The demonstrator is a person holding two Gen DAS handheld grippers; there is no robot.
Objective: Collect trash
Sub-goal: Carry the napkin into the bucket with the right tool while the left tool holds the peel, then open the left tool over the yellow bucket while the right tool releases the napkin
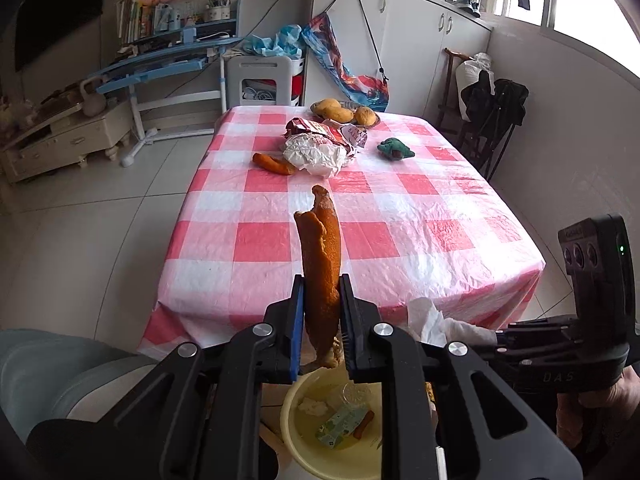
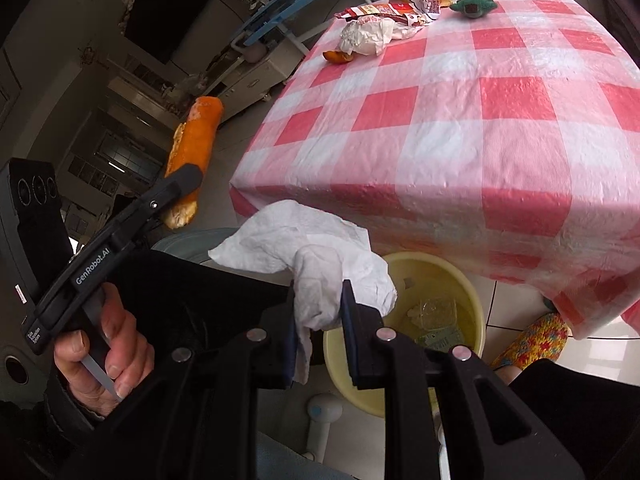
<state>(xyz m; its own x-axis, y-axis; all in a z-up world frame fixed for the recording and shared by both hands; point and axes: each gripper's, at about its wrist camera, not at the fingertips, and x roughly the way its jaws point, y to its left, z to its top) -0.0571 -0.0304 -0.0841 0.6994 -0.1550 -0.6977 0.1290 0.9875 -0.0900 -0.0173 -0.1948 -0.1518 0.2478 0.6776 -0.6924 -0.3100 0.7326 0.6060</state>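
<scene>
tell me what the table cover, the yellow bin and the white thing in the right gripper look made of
Table cover: likely thin plastic sheet, glossy and finely crinkled.
Yellow bin: probably moulded plastic, smooth with a slightly shiny rim.
White wad in the right gripper: tissue or paper towel, matte, soft creases, faint embossed texture.

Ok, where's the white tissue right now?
The white tissue is clamped in the right tool, above the yellow bin beside the table's near edge.

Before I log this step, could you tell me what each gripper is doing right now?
Left gripper: closed on the orange peel.
Right gripper: closed on the white tissue.
</scene>
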